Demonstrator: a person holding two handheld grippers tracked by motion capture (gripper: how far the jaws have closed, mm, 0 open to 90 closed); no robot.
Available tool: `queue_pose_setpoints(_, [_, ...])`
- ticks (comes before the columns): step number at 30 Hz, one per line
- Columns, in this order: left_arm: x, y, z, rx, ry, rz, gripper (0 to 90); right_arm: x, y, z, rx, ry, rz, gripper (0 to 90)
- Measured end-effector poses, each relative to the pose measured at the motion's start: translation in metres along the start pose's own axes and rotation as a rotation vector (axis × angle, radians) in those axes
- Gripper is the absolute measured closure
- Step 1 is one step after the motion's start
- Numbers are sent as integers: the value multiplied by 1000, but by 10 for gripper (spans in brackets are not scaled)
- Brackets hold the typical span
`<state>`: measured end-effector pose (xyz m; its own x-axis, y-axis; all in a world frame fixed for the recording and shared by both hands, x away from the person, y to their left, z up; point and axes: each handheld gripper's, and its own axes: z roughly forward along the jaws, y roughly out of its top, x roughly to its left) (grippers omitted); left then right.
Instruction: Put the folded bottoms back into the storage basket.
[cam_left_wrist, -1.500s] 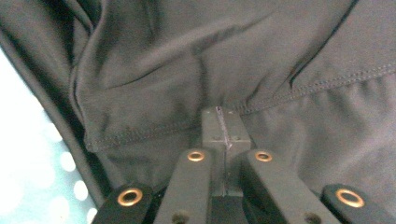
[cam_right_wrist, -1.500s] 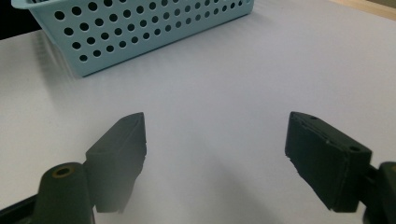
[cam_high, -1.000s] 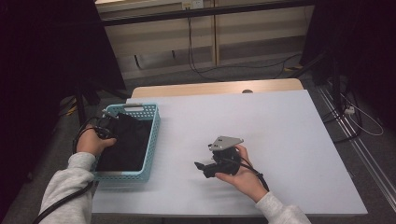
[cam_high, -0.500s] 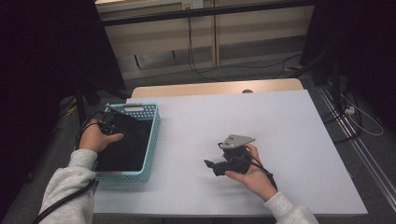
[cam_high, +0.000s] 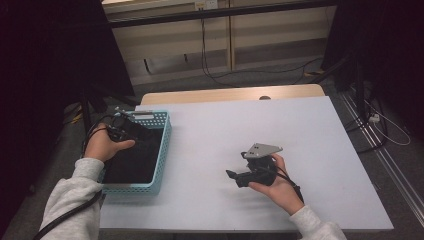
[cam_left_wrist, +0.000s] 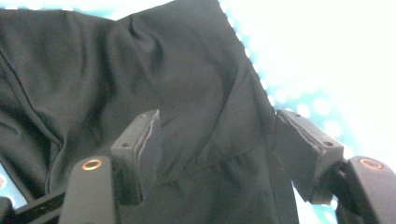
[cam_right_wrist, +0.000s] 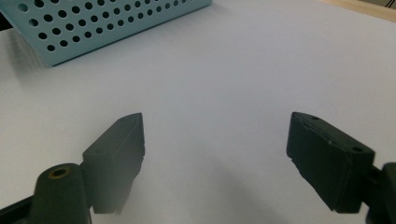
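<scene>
A light blue perforated basket (cam_high: 163, 150) stands at the table's left edge with a black cloth (cam_high: 134, 161) lying in it. My left gripper (cam_high: 125, 131) hovers over the basket's far end. In the left gripper view this gripper (cam_left_wrist: 217, 119) is open; its jaws have just been opening. The crumpled cloth (cam_left_wrist: 187, 70) lies below them, and the pads do not press on it. My right gripper (cam_high: 233, 176) is held low over the white table (cam_high: 225, 125), pointing left toward the basket. Its jaws (cam_right_wrist: 217, 119) stand open with nothing between them.
The basket's side wall (cam_right_wrist: 93, 28) lies ahead of the right gripper. White tabletop (cam_right_wrist: 233, 70) stretches across the middle and right. A wooden strip (cam_high: 230, 94) borders the far edge. Cables run over the floor (cam_high: 380, 125) at the right.
The left hand has risen a little over the basket's far end. The right hand has drifted to the right along the table, its gripper still pointing left.
</scene>
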<state>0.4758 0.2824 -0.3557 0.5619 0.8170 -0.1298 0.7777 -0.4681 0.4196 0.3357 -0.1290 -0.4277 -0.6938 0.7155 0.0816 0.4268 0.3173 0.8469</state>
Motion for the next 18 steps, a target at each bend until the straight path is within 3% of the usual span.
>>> queue_pose_setpoints(18, [-17,5,-5,-20,-22,31,234,-12,-8,-11,12,-22,16,188])
